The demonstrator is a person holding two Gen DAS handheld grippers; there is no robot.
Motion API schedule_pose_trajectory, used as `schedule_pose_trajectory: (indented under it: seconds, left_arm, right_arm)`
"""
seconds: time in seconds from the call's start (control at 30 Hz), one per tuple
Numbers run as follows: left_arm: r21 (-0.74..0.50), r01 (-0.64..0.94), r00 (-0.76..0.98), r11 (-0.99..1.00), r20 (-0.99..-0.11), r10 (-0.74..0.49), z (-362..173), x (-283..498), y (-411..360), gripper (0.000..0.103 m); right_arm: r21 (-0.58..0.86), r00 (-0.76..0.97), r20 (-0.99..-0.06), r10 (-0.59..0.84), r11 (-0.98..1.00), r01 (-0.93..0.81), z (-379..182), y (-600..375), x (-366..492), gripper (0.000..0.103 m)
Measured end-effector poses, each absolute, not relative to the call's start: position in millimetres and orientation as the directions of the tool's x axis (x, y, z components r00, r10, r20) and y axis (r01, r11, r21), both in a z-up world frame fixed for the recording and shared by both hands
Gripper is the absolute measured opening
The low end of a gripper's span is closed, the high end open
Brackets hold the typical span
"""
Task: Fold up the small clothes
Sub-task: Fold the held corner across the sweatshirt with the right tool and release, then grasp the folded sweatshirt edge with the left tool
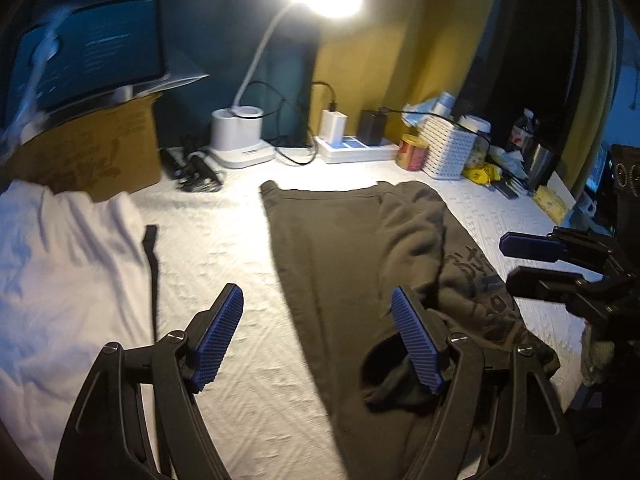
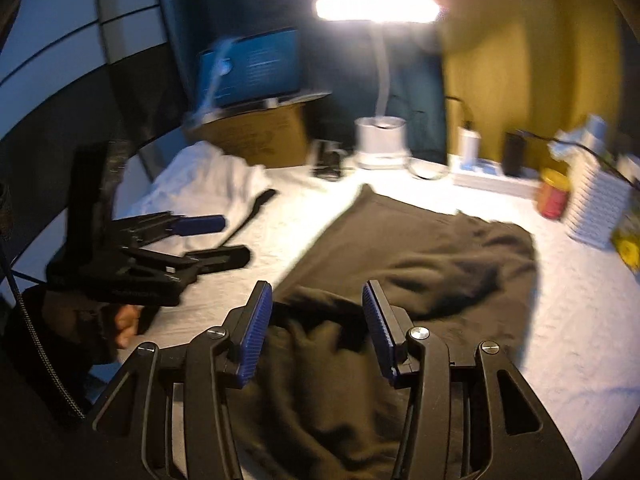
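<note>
At centre of white textured surface (image 1: 240,264): dark olive garment (image 1: 340,248), laid flat along its far half, near half folded over and rumpled, faint dark print toward 3 o'clock in left wrist view.

At 6 o'clock, left wrist view: left tool (image 1: 318,344), blue ribbed pads spread wide, nothing between them; left pad over bare surface, right pad over near edge of garment, contact not discernible.

At 6 o'clock, right wrist view: right tool (image 2: 318,332), pads parted to a moderate gap, nothing clamped; rumpled garment fold below and between pads, not pressed. Same tool at 3 o'clock in left wrist view, fingers stacked and apart, over surface beside garment.

At 9 o'clock, left wrist view: white cloth (image 1: 60,264), crumpled; black strap (image 1: 152,264) along its right edge.

At 10 o'clock: cardboard box (image 1: 92,152) bearing lit screen (image 1: 92,52).

At 12 o'clock: white desk lamp (image 1: 240,136), head glaring, gooseneck rising from a cup-shaped base; black cables beside base.

At 1 o'clock: white power strip (image 1: 356,148) carrying a white charger and a black charger; red-and-yellow tin (image 1: 412,152); white perforated basket (image 1: 448,148).

At 2 o'clock: assorted clutter along surface edge, too blurred to itemise.

At 8 o'clock, right wrist view: hand (image 2: 124,324) gripping handle of left tool, dark sleeve behind.
</note>
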State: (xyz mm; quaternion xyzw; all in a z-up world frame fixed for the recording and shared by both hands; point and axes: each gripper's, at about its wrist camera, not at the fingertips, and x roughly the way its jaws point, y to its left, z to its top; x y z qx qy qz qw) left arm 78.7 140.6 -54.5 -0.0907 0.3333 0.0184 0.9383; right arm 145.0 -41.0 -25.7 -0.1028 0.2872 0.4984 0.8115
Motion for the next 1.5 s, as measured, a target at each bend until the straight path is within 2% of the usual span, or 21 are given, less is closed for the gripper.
schedule_pose_trajectory:
  seconds: [0.33, 0.73, 0.77, 0.8, 0.9, 0.93, 0.97, 1.0, 1.1, 1.27, 1.33, 1.5]
  left_arm:
    - [-0.043, 0.047, 0.744, 0.998, -0.665, -0.064, -45, 133, 79, 0.076]
    - [0.171, 0.261, 0.653, 0.95, -0.756, -0.043, -64, 216, 13, 0.076]
    - [0.193, 0.278, 0.642, 0.941, -0.766, -0.033, -68, 221, 10, 0.073]
    - [0.209, 0.289, 0.634, 0.934, -0.773, -0.023, -72, 225, 9, 0.065]
    - [0.244, 0.32, 0.592, 0.916, -0.806, 0.008, -88, 239, 7, 0.053]
    - [0.243, 0.327, 0.583, 0.913, -0.812, 0.008, -92, 242, 8, 0.041]
    - [0.242, 0.329, 0.575, 0.913, -0.818, 0.01, -95, 244, 10, 0.023]
    - [0.234, 0.321, 0.575, 0.918, -0.818, 0.007, -95, 244, 16, 0.012]
    - [0.203, 0.275, 0.611, 0.94, -0.792, -0.008, -82, 240, 34, 0.01]
    - [0.194, 0.144, 0.682, 0.97, -0.73, 0.045, -64, 229, 77, 0.009]
    - [0.16, 0.141, 0.655, 0.977, -0.755, 0.03, -64, 228, 95, 0.008]
    - [0.042, 0.066, 0.659, 0.997, -0.752, -0.012, -75, 235, 135, 0.004]
  right_arm:
    - [0.185, 0.456, -0.567, 0.686, 0.645, -0.742, -51, -117, 199, 0.05]
    - [0.245, 0.517, -0.569, 0.64, 0.732, -0.636, -70, -170, 246, 0.05]
    - [0.247, 0.517, -0.571, 0.637, 0.734, -0.632, -71, -170, 248, 0.05]
    - [0.252, 0.518, -0.573, 0.635, 0.738, -0.626, -72, -173, 250, 0.05]
    - [0.26, 0.518, -0.581, 0.627, 0.747, -0.612, -78, -176, 258, 0.05]
    - [0.264, 0.517, -0.586, 0.624, 0.75, -0.606, -80, -176, 262, 0.05]
    - [0.266, 0.516, -0.589, 0.622, 0.752, -0.603, -82, -176, 263, 0.05]
    - [0.267, 0.514, -0.594, 0.619, 0.754, -0.6, -84, -174, 266, 0.05]
    - [0.259, 0.507, -0.606, 0.613, 0.754, -0.603, -87, -167, 273, 0.05]
    - [0.207, 0.521, -0.629, 0.577, 0.77, -0.604, -90, -151, 282, 0.05]
    - [0.178, 0.532, -0.638, 0.557, 0.779, -0.602, -90, -143, 286, 0.05]
    - [0.151, 0.534, -0.637, 0.556, 0.77, -0.62, -89, -123, 295, 0.05]
